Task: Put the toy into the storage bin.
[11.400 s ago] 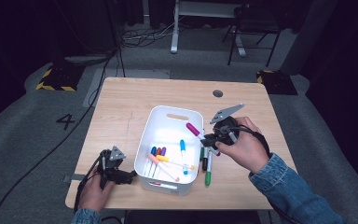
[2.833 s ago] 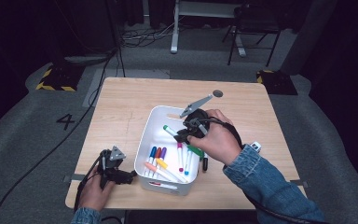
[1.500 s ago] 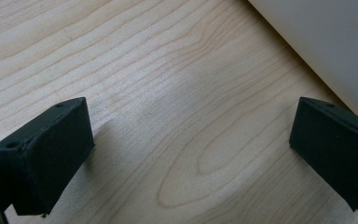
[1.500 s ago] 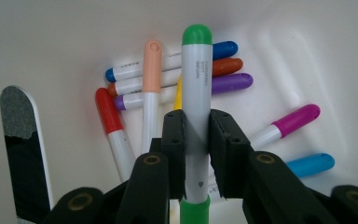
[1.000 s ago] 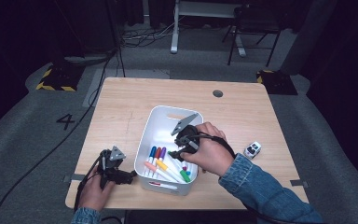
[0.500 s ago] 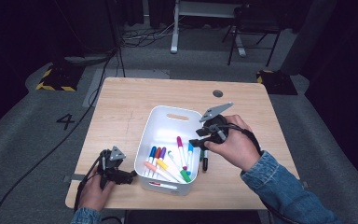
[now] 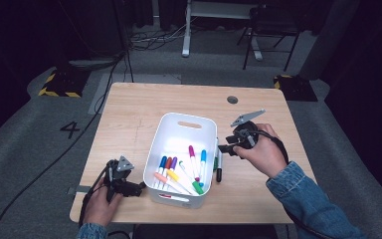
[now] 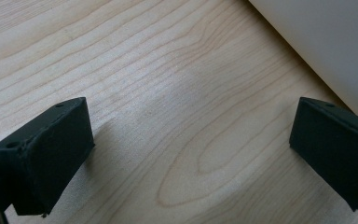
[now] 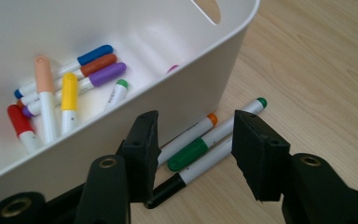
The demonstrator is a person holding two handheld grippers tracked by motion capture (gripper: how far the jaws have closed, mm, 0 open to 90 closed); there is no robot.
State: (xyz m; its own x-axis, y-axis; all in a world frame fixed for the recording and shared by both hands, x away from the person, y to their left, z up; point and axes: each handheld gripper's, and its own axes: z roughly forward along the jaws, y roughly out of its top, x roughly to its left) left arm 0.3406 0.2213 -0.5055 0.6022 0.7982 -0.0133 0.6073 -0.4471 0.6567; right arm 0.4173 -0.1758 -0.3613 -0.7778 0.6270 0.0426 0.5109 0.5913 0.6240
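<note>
Markers beside bin, between right tongs.

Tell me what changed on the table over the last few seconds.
The right gripper pulled back out of the white bin to the markers on the table, jaws open and empty. One more marker lies in the bin. The left gripper stayed put, open, at the bin's left.

bins: 1 white bin | markers on table: 3 | hand-held grippers: 2
</note>
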